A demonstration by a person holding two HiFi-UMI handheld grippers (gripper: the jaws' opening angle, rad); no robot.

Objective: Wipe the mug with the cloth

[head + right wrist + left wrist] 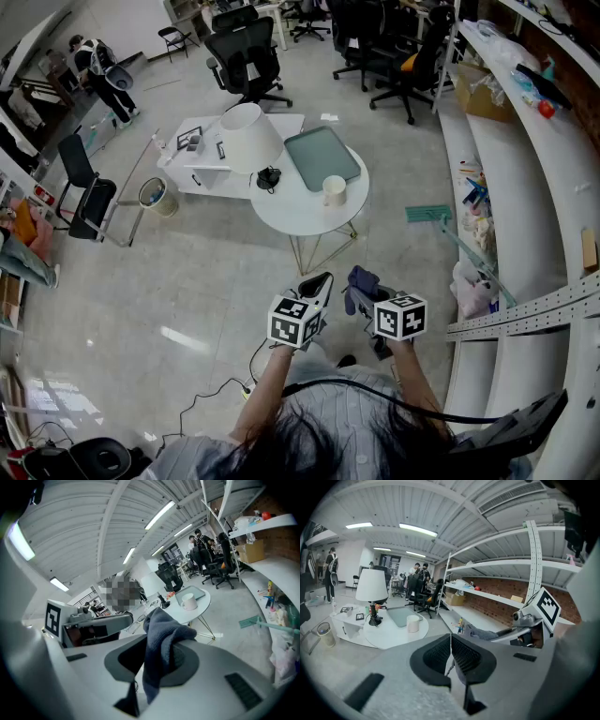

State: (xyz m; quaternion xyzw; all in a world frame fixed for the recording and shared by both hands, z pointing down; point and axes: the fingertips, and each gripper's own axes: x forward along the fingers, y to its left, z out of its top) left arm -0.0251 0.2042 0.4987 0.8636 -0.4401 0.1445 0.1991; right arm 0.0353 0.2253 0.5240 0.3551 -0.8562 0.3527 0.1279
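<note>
left claw (451, 644): jaws pressed together, empty
right claw (161, 660): pinching the cloth (164, 634), which drapes over my jaws
mug (334, 190): upright on the right side of the round table (281, 220), untouched
bearing: straight ahead of both claws, well apart
nearer: right claw, I think; the head view is too steep to be sure
step: approach, wiping not started

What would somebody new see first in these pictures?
Probably the dark blue cloth hanging from the right gripper, which is clamped on it. Far ahead, a white mug stands on a round white table near a big white lamp. The left gripper is shut and empty.
</note>
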